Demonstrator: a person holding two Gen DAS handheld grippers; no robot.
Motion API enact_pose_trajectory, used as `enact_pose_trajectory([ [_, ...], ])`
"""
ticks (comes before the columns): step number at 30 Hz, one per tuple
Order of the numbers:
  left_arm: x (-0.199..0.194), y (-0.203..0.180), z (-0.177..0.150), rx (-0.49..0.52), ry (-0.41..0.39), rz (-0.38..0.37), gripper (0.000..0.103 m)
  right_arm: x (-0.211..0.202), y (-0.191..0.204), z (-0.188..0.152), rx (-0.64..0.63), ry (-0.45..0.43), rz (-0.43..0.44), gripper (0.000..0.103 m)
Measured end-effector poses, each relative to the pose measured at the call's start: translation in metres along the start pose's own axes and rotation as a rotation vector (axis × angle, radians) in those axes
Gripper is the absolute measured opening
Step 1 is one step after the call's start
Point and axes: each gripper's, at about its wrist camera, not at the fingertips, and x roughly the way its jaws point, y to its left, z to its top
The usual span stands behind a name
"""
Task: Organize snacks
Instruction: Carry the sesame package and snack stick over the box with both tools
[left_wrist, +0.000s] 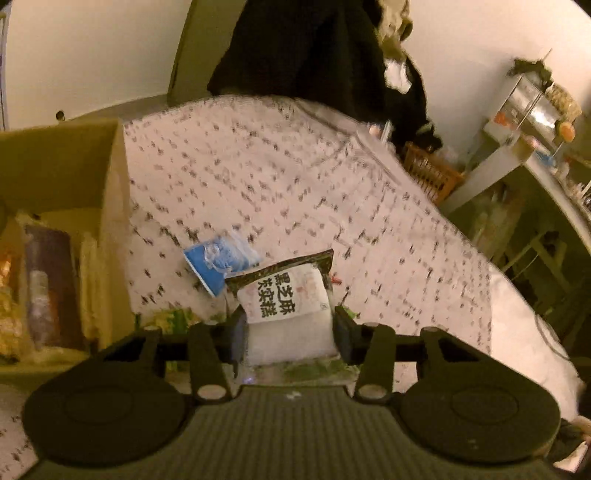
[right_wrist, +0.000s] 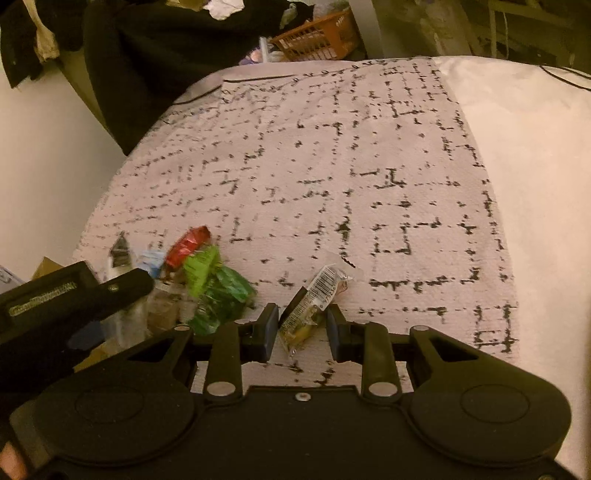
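My left gripper (left_wrist: 290, 325) is shut on a white snack packet (left_wrist: 284, 299) with black Chinese lettering, held above the patterned cloth (left_wrist: 295, 177). A blue packet (left_wrist: 218, 264) lies just beyond it. A cardboard box (left_wrist: 66, 206) holding several snacks stands at the left. My right gripper (right_wrist: 302, 328) straddles a small clear snack packet (right_wrist: 314, 302) with a barcode; its jaws stand close on both sides of it, and I cannot tell if they grip. Green (right_wrist: 218, 284) and red (right_wrist: 188, 243) wrapped snacks lie in a pile to its left.
The left gripper's body (right_wrist: 74, 295) reaches into the right wrist view at the left. Dark clothing (right_wrist: 177, 55) hangs past the cloth's far edge. An orange basket (right_wrist: 317, 37) sits behind it. Shelves (left_wrist: 535, 122) stand at the right.
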Motion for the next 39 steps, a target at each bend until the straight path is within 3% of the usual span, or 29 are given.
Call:
enact_pose_trajectory([
  [7,-0.043,0.011,0.011,-0.028,-0.09,-0.058,0.046,-0.026,0.012,0.001,-0.047,-0.102,0.072,0.028],
  [16,-0.096,0.02,0.021,-0.019,-0.18,-0.082,0.046,-0.069,0.053,-0.003,-0.219,-0.253,0.277,0.028],
  [29,-0.136,0.054,0.038,-0.041,-0.258,-0.016,0.046,-0.095,0.114,-0.001,-0.344,-0.281,0.408,0.028],
  [39,-0.148,0.094,0.061,-0.052,-0.296,0.043,0.046,-0.093,0.16,-0.003,-0.383,-0.274,0.481,0.028],
])
